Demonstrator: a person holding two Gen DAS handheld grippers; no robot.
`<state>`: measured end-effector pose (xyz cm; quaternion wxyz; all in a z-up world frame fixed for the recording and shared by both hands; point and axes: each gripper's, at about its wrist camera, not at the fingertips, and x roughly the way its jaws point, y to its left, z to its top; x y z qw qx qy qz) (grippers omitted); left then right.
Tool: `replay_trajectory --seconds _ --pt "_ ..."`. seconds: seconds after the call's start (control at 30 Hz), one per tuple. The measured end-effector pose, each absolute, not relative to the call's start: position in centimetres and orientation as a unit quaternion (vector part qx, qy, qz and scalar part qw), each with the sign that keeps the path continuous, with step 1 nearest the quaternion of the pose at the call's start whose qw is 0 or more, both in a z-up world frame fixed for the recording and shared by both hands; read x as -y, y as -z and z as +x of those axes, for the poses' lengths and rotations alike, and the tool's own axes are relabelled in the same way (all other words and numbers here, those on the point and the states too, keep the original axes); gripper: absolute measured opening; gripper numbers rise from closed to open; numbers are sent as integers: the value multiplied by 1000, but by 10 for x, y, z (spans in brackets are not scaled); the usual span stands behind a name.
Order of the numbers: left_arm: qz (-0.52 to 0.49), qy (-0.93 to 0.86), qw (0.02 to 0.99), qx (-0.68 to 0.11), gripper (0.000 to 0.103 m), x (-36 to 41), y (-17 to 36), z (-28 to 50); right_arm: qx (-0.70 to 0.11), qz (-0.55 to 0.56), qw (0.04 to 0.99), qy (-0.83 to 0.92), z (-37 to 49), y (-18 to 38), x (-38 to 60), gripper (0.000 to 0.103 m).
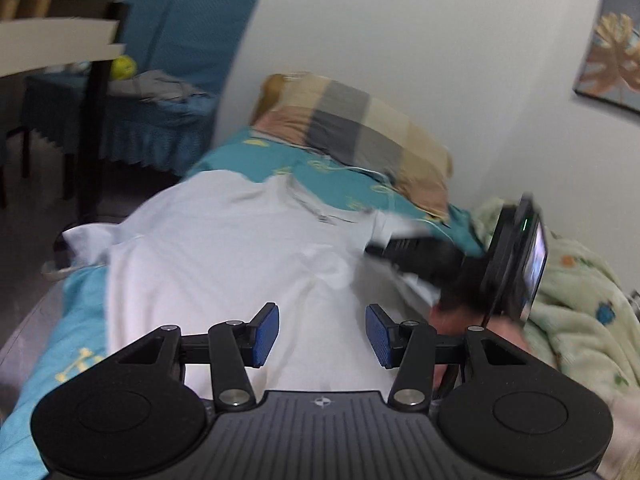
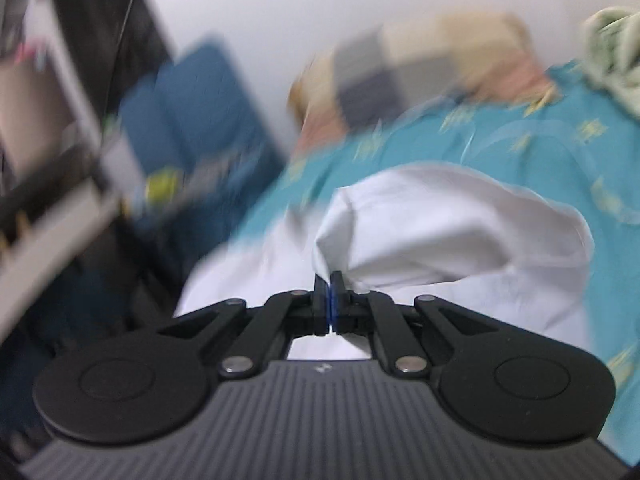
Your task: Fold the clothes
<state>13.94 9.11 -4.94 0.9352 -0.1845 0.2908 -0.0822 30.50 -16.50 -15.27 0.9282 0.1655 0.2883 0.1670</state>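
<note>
A white shirt (image 1: 224,264) lies spread on a teal bedsheet (image 1: 320,164). My left gripper (image 1: 322,334) is open and empty, hovering above the shirt's near part. In the left wrist view the right gripper's body (image 1: 460,260) shows at the shirt's right side, blurred. In the right wrist view my right gripper (image 2: 330,292) is shut on a fold of the white shirt (image 2: 440,232) and holds that edge lifted off the bedsheet (image 2: 520,144). The view is motion-blurred.
A patchwork pillow (image 1: 360,128) lies at the bed's head by the white wall. A pale green blanket (image 1: 580,304) is bunched at the right. A blue-covered chair (image 1: 160,92) and a dark table leg (image 1: 94,120) stand left of the bed.
</note>
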Motion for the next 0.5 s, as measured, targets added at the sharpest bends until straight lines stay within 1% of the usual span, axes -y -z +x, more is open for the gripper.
replay_trajectory --seconds 0.07,0.13,0.2,0.23,0.27,0.3,0.33,0.43,0.5 --pt "-204 81 928 -301 51 -101 55 144 -317 156 918 -181 300 174 152 7" --pt "-213 82 925 -305 51 -105 57 148 -327 137 917 -180 294 182 147 8" --pt "-213 88 924 -306 51 -104 58 150 -326 122 918 -191 288 179 146 14" --pt "-210 92 924 -306 51 -102 59 150 -323 118 917 -204 284 173 143 33" --pt "-206 95 924 -306 51 -100 59 151 -319 111 916 -217 277 166 141 56" --pt "-205 98 924 -308 51 -98 60 151 -309 98 918 -229 265 158 142 64" --pt "-206 99 922 -311 51 -95 61 151 -300 86 919 -241 256 150 143 67" --pt "-209 104 920 -315 51 -88 63 149 -281 56 921 -264 240 128 150 65" --pt "-207 106 921 -314 52 -85 63 145 -273 48 928 -248 238 120 167 65"
